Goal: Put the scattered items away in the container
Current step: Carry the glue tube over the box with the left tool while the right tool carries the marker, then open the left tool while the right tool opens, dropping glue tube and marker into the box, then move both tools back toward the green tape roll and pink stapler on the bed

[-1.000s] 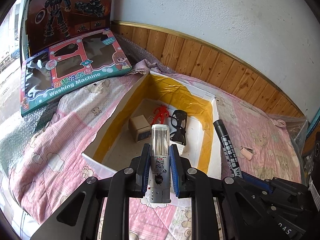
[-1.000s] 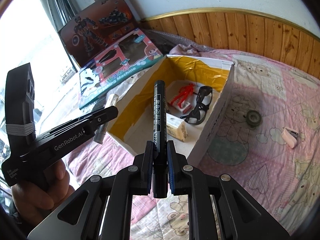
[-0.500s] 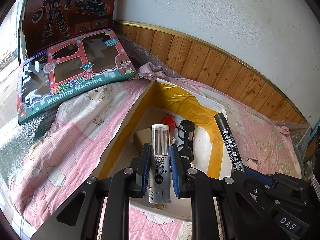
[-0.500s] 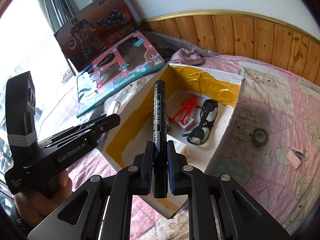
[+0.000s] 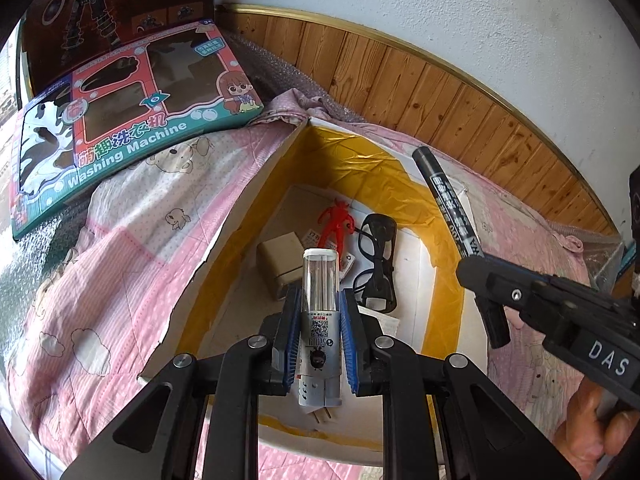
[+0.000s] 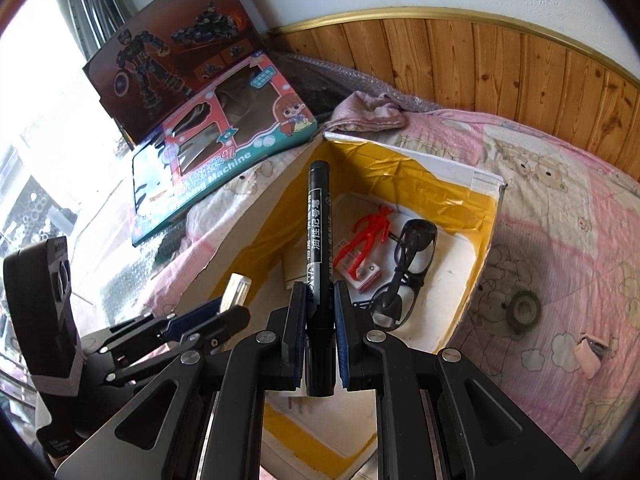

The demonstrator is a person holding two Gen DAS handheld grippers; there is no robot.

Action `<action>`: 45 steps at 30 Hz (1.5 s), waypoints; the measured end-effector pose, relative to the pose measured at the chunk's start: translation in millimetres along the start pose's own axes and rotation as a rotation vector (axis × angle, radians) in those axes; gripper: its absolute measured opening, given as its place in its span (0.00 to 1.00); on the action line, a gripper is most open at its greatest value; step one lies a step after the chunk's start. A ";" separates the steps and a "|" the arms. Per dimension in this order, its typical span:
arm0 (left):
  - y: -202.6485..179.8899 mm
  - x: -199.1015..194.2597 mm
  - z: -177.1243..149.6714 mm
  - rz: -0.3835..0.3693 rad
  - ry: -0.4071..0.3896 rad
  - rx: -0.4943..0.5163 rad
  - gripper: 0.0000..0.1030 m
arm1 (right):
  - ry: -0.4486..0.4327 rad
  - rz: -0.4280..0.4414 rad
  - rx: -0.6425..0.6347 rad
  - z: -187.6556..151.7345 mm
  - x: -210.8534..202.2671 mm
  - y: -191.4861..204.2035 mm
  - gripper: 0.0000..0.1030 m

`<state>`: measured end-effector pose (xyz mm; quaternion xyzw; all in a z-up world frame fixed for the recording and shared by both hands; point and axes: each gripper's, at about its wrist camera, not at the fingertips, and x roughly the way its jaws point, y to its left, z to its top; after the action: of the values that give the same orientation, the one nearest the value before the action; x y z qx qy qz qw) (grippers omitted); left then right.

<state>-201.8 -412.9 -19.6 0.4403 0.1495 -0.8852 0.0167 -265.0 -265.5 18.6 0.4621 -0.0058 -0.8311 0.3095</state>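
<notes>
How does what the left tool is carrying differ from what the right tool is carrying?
The left tool grips a plug-in lamp: grey body, clear top, metal prongs at the base. The right tool grips a marker: all black with white print. The lamp is short and stout; the marker is long and slim. Both are clamped and pointing forward over the open box, neither released.

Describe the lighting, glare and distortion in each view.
Left wrist view: even daylight, strong fisheye bending of the wood panelling, left gripper sharp on the night light. Right wrist view: window blown out white at left, washing out detail there; marker crisp in the right gripper.
</notes>
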 end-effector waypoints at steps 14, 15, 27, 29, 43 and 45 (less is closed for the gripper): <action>7.2 25.1 -3.7 -0.004 0.070 0.011 0.19 | 0.138 -0.004 0.034 44.4 67.2 -6.0 0.13; 7.9 26.6 -3.8 -0.003 0.073 0.010 0.19 | 0.150 -0.009 0.033 46.1 72.4 -5.9 0.13; 22.0 29.1 4.6 0.002 0.057 -0.036 0.40 | 0.156 0.044 0.099 45.2 79.6 -27.5 0.26; 25.7 25.1 6.2 0.001 0.045 -0.051 0.40 | 0.134 0.066 0.101 41.6 70.9 -29.0 0.26; -0.8 -6.9 -8.0 0.071 -0.012 -0.010 0.40 | 0.044 0.098 -0.008 -20.1 14.8 -14.5 0.26; -8.2 -14.3 -11.8 0.079 -0.022 0.005 0.40 | 0.037 0.099 -0.010 -28.4 5.2 -14.6 0.26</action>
<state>-185.2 -403.2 -13.0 0.4362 0.1295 -0.8890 0.0520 -252.5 -248.6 -6.0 0.4749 -0.0190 -0.8061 0.3526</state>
